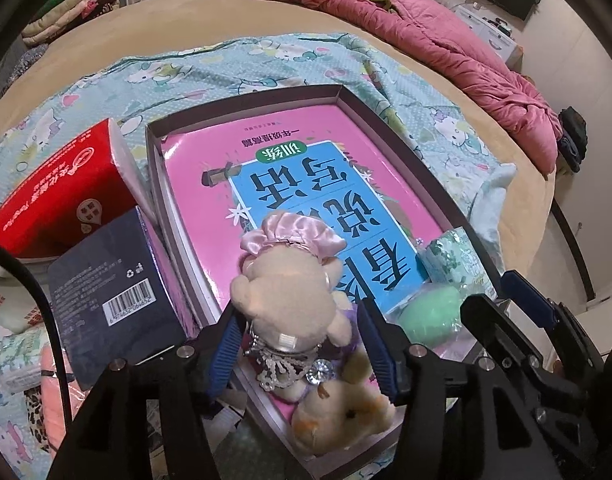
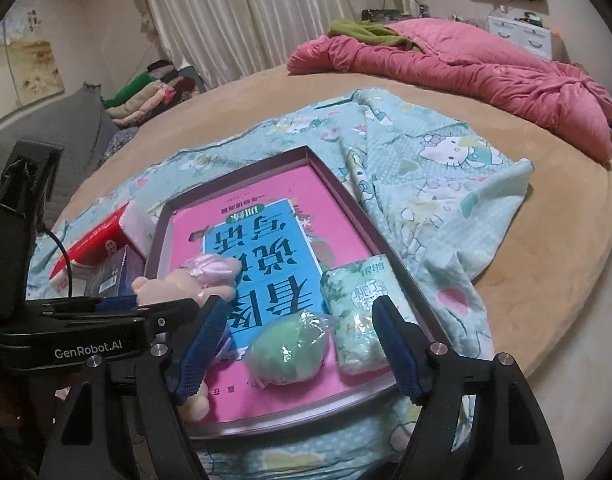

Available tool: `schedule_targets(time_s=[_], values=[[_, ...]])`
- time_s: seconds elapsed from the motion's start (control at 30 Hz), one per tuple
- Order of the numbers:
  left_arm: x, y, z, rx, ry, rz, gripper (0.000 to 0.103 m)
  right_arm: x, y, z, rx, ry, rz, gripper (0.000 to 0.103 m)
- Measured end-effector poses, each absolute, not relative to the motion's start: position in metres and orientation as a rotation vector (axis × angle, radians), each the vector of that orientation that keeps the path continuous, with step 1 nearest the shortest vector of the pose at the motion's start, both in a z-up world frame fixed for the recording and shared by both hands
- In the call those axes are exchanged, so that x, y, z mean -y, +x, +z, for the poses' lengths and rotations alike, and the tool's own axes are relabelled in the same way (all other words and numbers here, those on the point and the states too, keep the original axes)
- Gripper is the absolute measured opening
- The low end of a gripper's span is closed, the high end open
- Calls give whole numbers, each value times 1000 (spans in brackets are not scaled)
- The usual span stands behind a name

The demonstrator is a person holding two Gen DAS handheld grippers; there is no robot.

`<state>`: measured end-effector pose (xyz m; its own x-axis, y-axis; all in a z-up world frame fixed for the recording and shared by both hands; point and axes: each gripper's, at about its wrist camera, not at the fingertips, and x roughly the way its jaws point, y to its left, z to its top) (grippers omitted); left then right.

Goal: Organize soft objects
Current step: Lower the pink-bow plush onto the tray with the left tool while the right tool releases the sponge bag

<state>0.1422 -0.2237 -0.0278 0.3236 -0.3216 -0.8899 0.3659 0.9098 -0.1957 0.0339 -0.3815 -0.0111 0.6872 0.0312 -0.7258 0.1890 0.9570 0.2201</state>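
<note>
A shallow purple box [image 1: 386,120] [image 2: 338,184] lies on the bed with a pink and blue book [image 1: 306,184] [image 2: 266,236] in its bottom. A beige teddy bear with a pink satin cap [image 1: 294,288] [image 2: 182,284] lies in the box's near left part. My left gripper [image 1: 302,344] is open with its blue pads on either side of the bear, not closed on it. A wrapped green soft ball [image 1: 428,314] [image 2: 288,354] and a pale green tissue pack [image 1: 452,258] [image 2: 362,312] lie in the box's near right part. My right gripper [image 2: 298,352] is open around them.
A red tissue box [image 1: 62,184] [image 2: 94,240] and a dark blue box [image 1: 114,284] [image 2: 110,276] stand left of the purple box. A teal Hello Kitty sheet [image 2: 426,168] lies under everything. A pink quilt [image 2: 486,64] is bunched at the far right. Folded clothes [image 2: 146,96] are stacked at the far left.
</note>
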Motion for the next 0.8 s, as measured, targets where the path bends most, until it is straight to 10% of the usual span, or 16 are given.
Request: schedule_targets(time_s=[0.8], values=[[205, 108, 15, -1055, 85, -391, 80, 381, 25, -4, -757, 270, -125, 79]])
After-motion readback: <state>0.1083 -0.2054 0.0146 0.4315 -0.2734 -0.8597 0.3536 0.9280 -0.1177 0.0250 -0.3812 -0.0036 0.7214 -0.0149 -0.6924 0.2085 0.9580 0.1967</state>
